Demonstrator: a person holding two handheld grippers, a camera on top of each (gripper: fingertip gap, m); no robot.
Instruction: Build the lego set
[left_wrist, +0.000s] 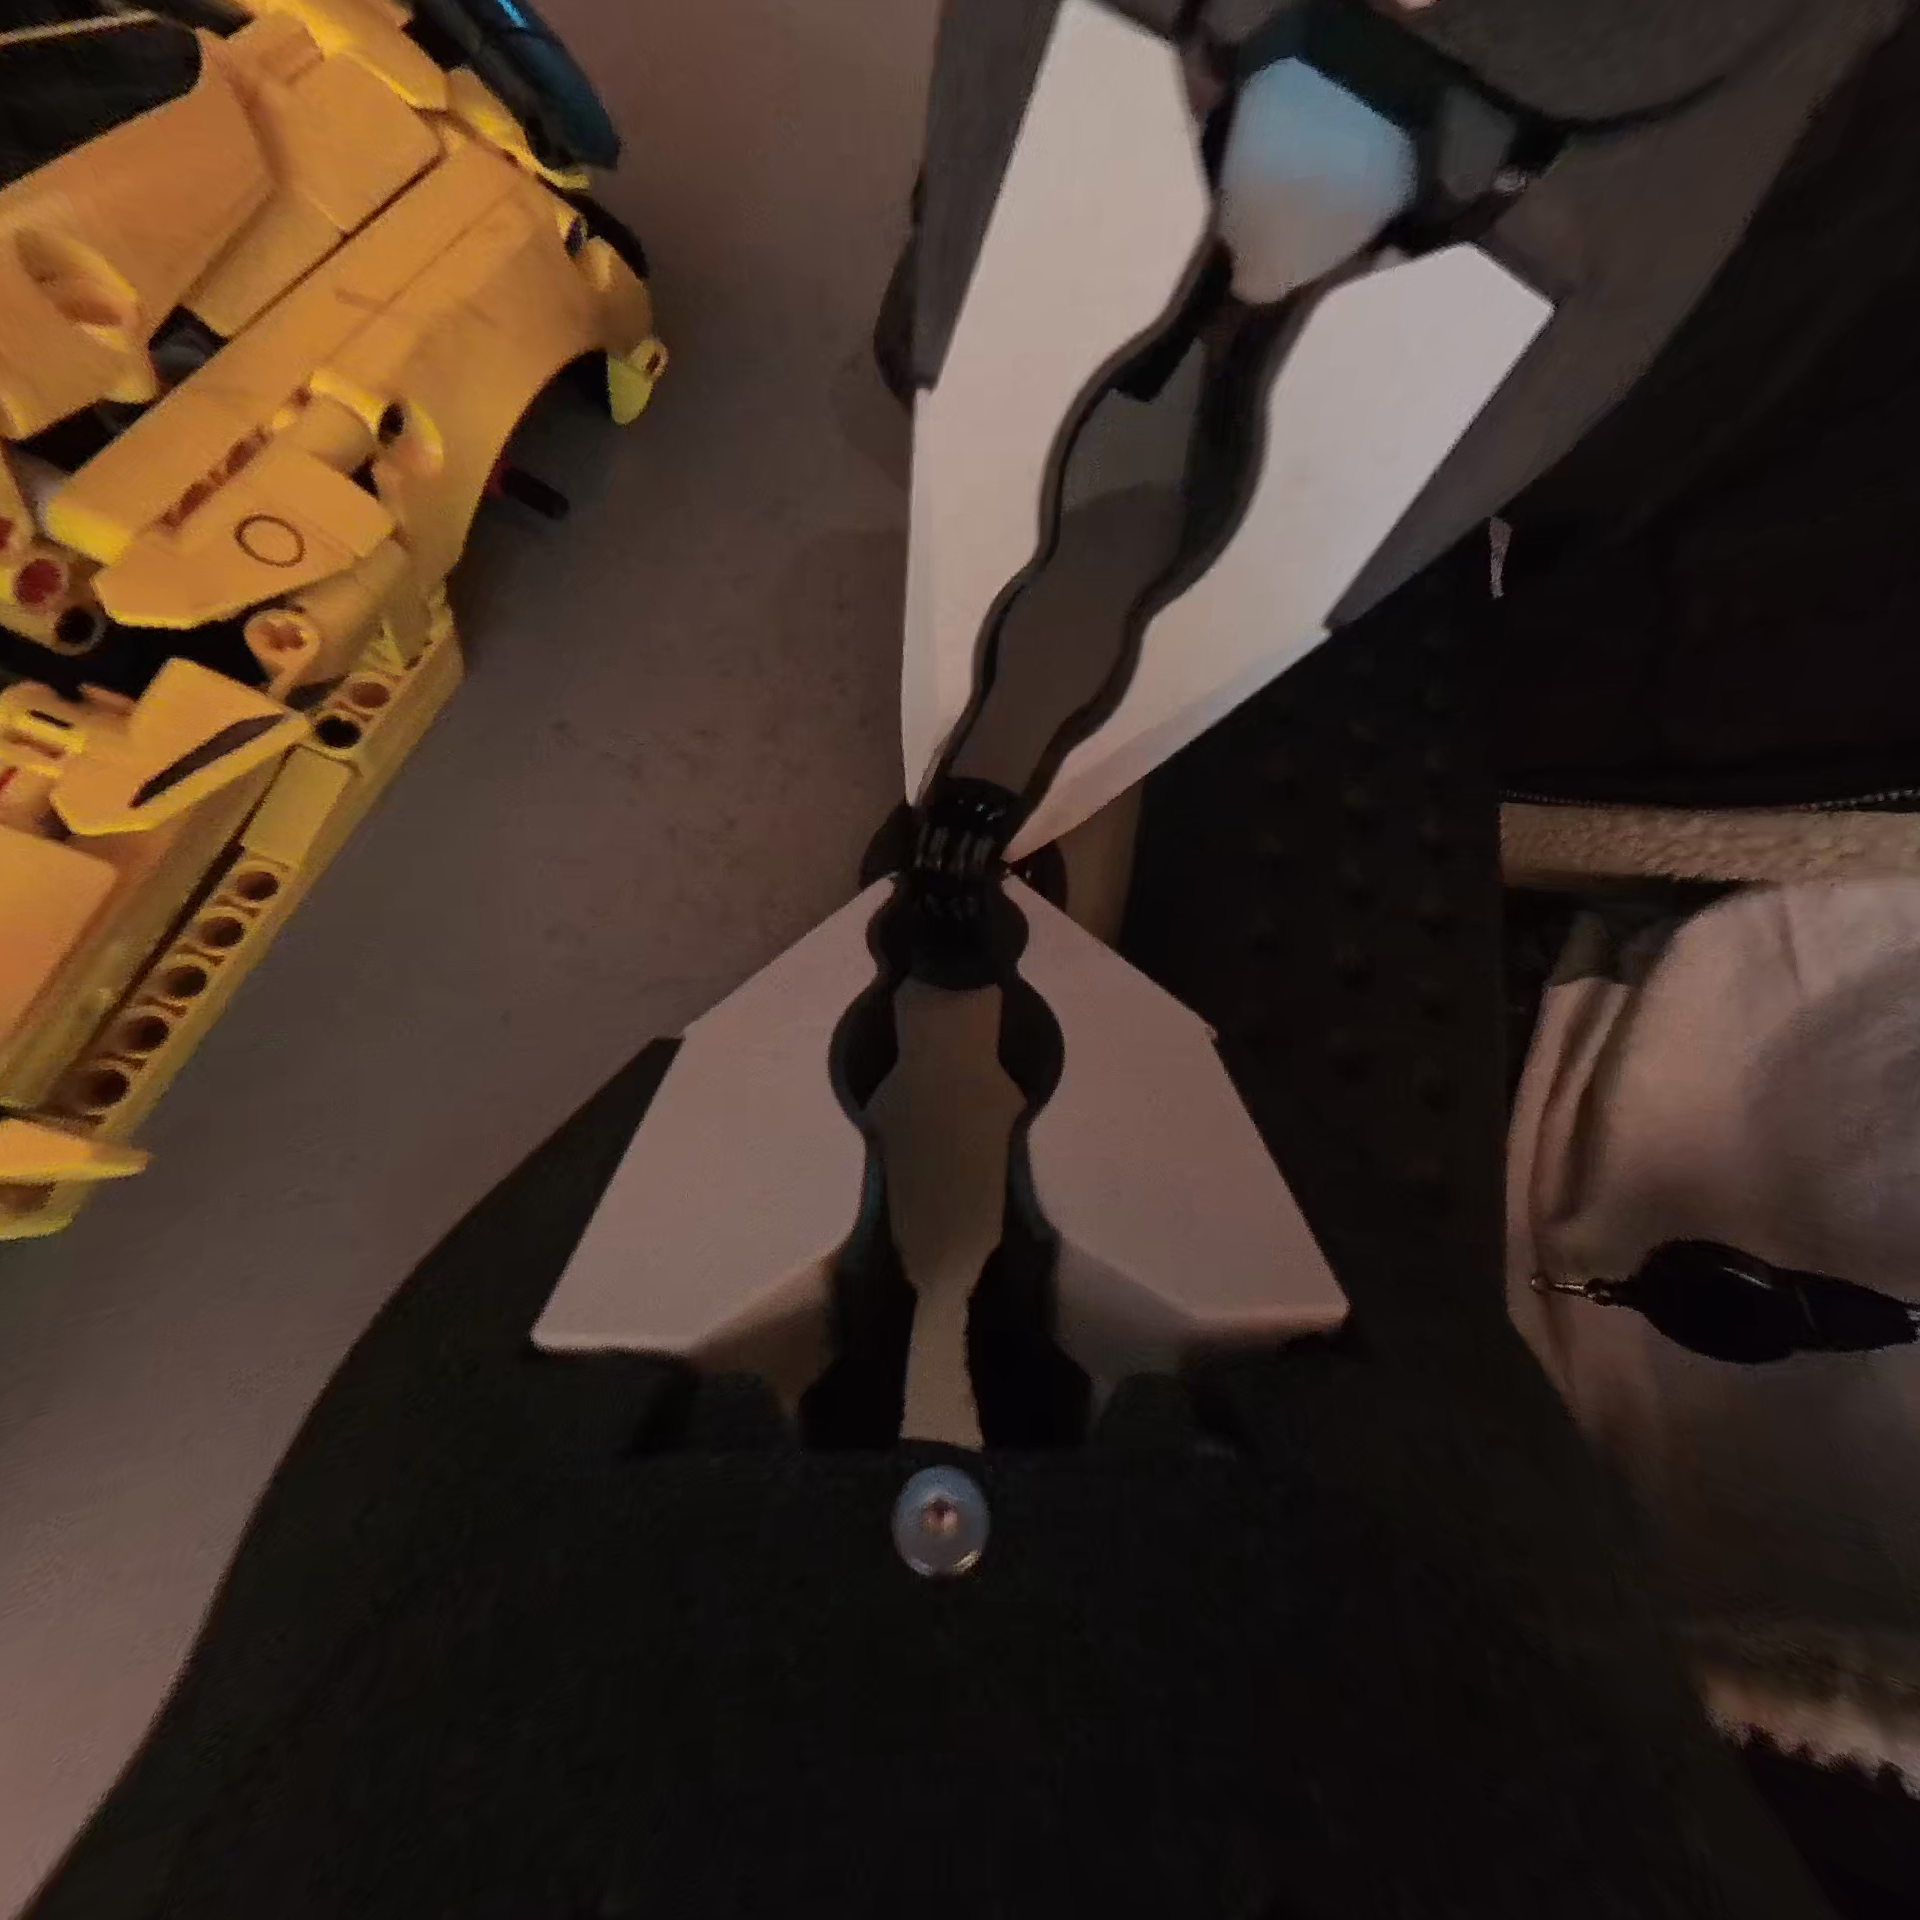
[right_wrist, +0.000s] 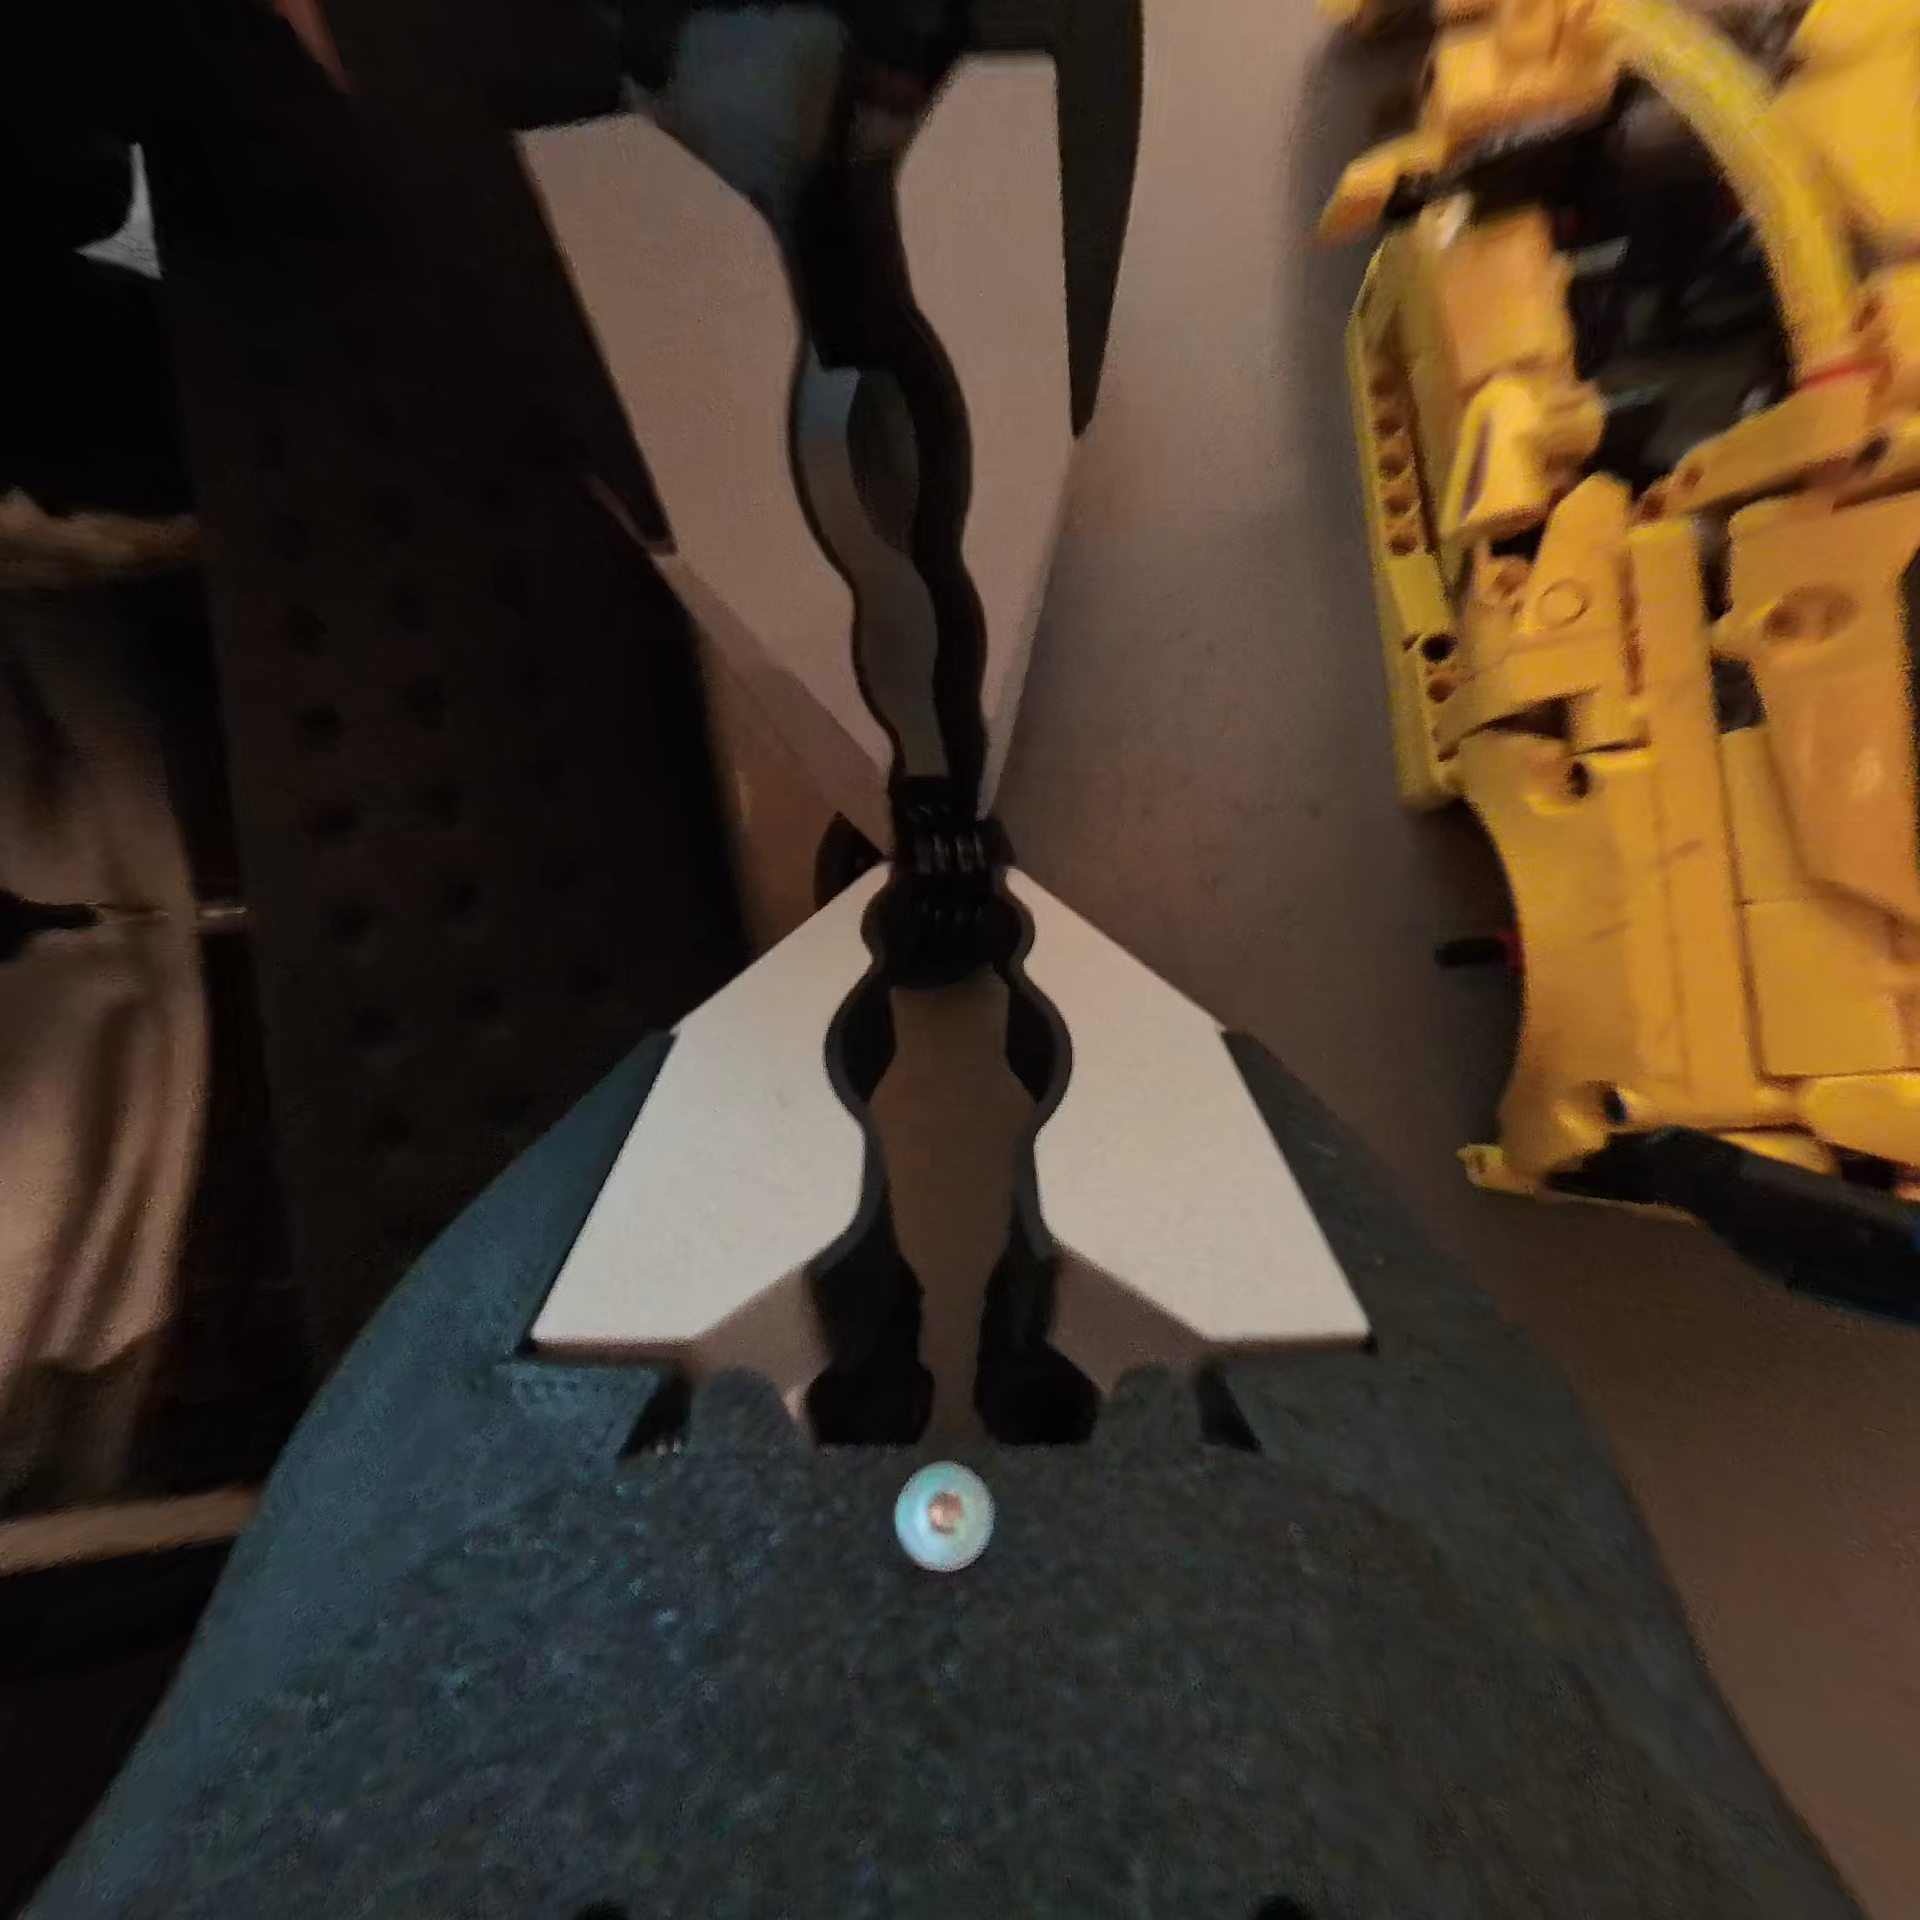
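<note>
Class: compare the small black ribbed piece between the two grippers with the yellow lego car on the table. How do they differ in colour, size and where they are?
The black ribbed piece is dark, the yellow lego car bright yellow. The piece is one tiny part, the car a large, many-part assembly. The piece is pinched from opposite sides by the left gripper and right gripper, while the car lies untouched on the table. Both appear to belong to the same set.

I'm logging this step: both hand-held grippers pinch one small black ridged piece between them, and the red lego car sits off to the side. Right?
Not quite: the lego car is yellow, not red, as the left wrist view shows. The rest holds: the left hand-held gripper and right hand-held gripper meet tip to tip on the small black ridged piece.
</note>
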